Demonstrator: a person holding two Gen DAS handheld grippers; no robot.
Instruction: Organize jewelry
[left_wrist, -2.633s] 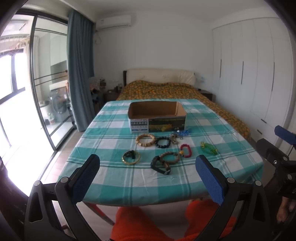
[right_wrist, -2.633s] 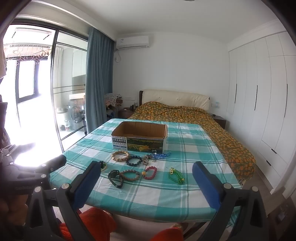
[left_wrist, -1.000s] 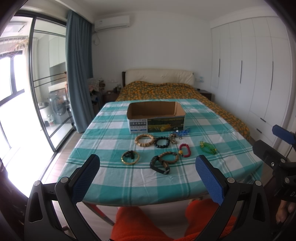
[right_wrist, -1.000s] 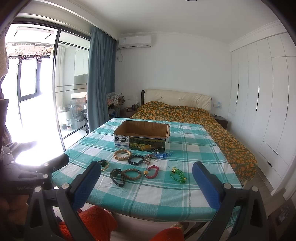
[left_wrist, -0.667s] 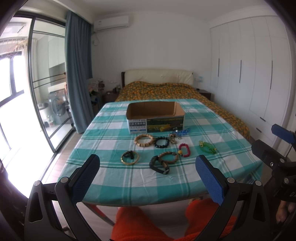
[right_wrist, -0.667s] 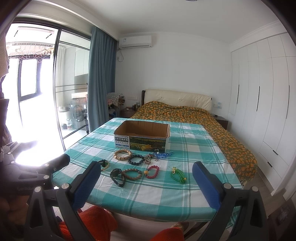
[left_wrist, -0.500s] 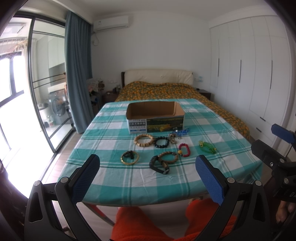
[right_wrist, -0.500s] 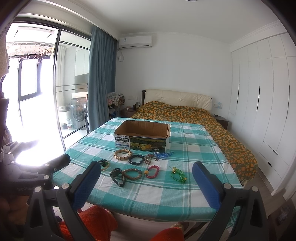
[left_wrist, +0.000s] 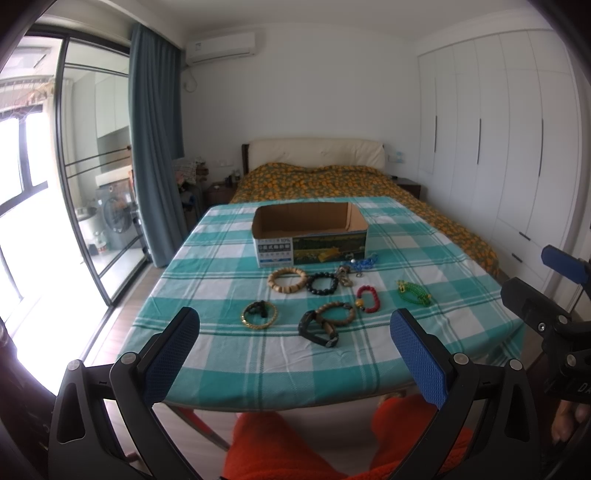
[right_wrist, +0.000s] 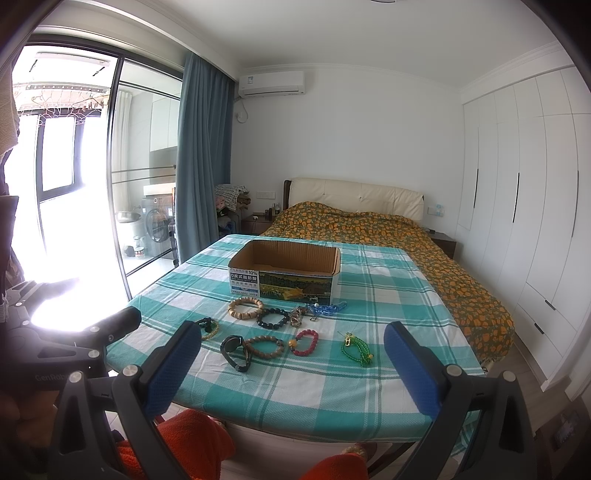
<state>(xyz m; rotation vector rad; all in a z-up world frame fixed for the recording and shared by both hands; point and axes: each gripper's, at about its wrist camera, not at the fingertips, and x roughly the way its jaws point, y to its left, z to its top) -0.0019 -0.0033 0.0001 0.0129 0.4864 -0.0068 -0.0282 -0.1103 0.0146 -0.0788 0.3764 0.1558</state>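
Several bracelets lie on a teal checked tablecloth (left_wrist: 229, 354) in front of an open cardboard box (left_wrist: 310, 236): a tan wooden one (left_wrist: 287, 280), a black beaded one (left_wrist: 323, 284), a red one (left_wrist: 368, 299), a green one (left_wrist: 413, 293), a gold bangle (left_wrist: 259, 314), a brown beaded one (left_wrist: 335, 314) and a black watch (left_wrist: 317, 332). My left gripper (left_wrist: 295, 354) is open and empty, short of the table's near edge. My right gripper (right_wrist: 291, 369) is open and empty, also at the near edge. The box (right_wrist: 284, 273) and the green bracelet (right_wrist: 356, 349) also show in the right wrist view.
A blue bead string (left_wrist: 360, 263) and a metal chain piece (left_wrist: 344, 277) lie by the box. Beyond the table is a bed with an orange patterned cover (left_wrist: 332, 181). White wardrobes (left_wrist: 517, 147) stand on the right, glass doors (left_wrist: 74, 184) on the left. Orange-clad knees (left_wrist: 295, 443) are below.
Both views have shifted only slightly. Both grippers stay open and nothing on the table has moved.
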